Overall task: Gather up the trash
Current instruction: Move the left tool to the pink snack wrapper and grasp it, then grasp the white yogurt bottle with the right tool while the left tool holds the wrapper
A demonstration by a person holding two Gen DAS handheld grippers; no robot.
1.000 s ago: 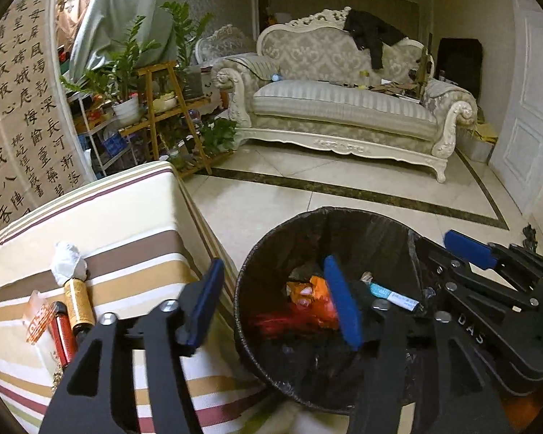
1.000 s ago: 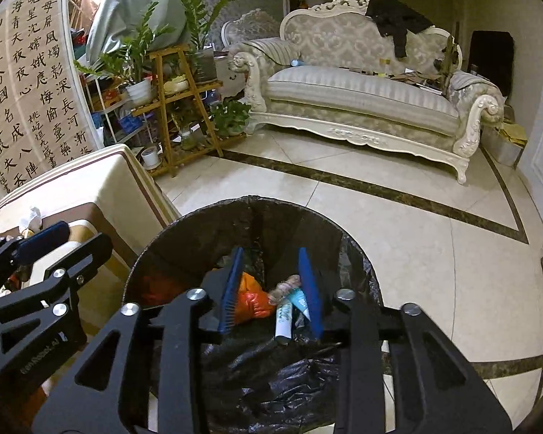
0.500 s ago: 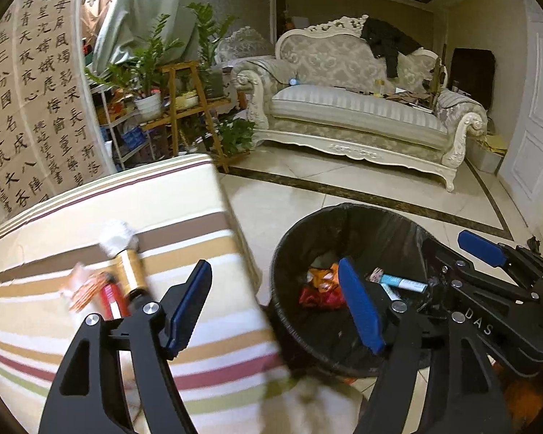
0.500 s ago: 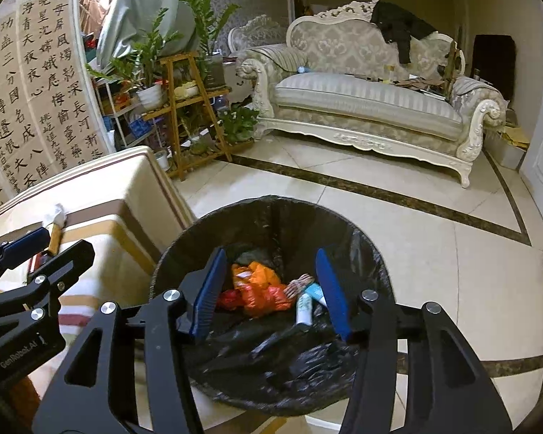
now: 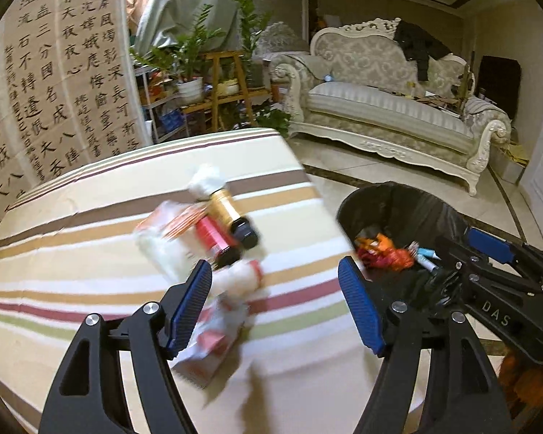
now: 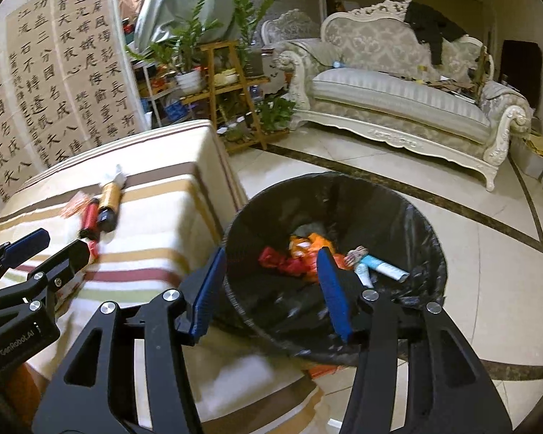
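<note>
Trash lies on the striped tablecloth [image 5: 90,246]: a gold bottle [image 5: 226,209] with a black cap, a red tube [image 5: 213,237], a crumpled white tissue [image 5: 204,181], clear wrappers [image 5: 163,242] and a red-and-white packet [image 5: 213,336]. My left gripper [image 5: 275,303] is open and empty, just above the packet. A black-lined trash bin [image 6: 409,224] stands on the floor to the right of the table, holding orange and red wrappers [image 6: 300,253] and a small tube [image 6: 383,267]. My right gripper [image 6: 271,289] is open and empty over the bin's near rim.
The table's right edge [image 6: 217,188] is close to the bin. A white sofa [image 5: 398,115] stands across the tiled floor. A wooden plant stand [image 6: 231,90] and a calligraphy screen [image 5: 54,90] are behind the table.
My left gripper has swung left from over the bin to above the trash on the table. My right gripper has opened wider and drawn back a little from the bin.
</note>
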